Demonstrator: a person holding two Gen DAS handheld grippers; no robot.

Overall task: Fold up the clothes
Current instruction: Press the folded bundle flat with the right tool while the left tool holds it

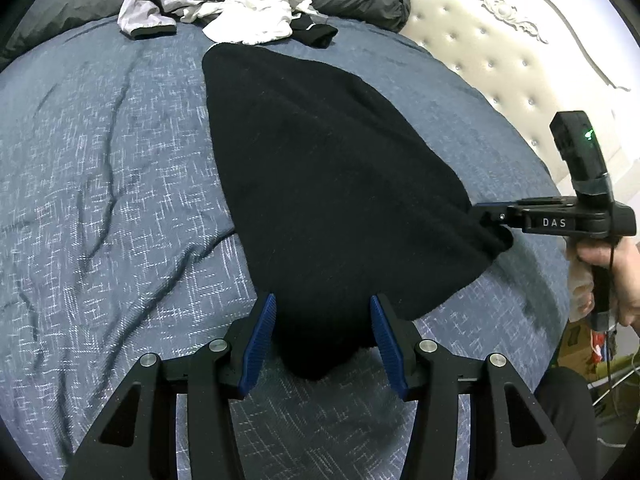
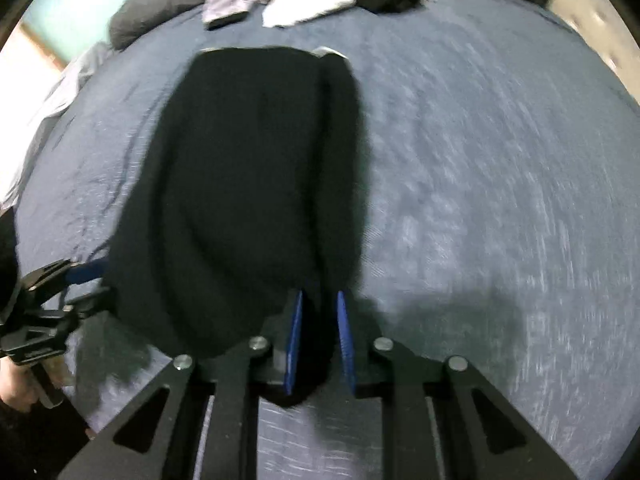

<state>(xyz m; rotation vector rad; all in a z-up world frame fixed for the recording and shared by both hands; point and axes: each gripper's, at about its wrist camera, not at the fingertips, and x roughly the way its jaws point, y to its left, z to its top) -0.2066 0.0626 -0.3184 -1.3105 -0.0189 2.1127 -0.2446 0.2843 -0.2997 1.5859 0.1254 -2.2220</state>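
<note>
Left wrist: black garment (image 1: 320, 184) runs lengthwise away from both holders, left gripper (image 1: 323, 344) straddling one near corner unclamped, right gripper (image 1: 490, 218) pinching the other.

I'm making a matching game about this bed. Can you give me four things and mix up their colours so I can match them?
Things:
1. garment spread out on the bed
2. bedspread
3. crumpled top in the pile at the far end
4. headboard

Colours:
A. cream with buttons
B. black
C. white
D. blue with pale flecks

Pairs: 1-B, 2-D, 3-C, 4-A
</note>
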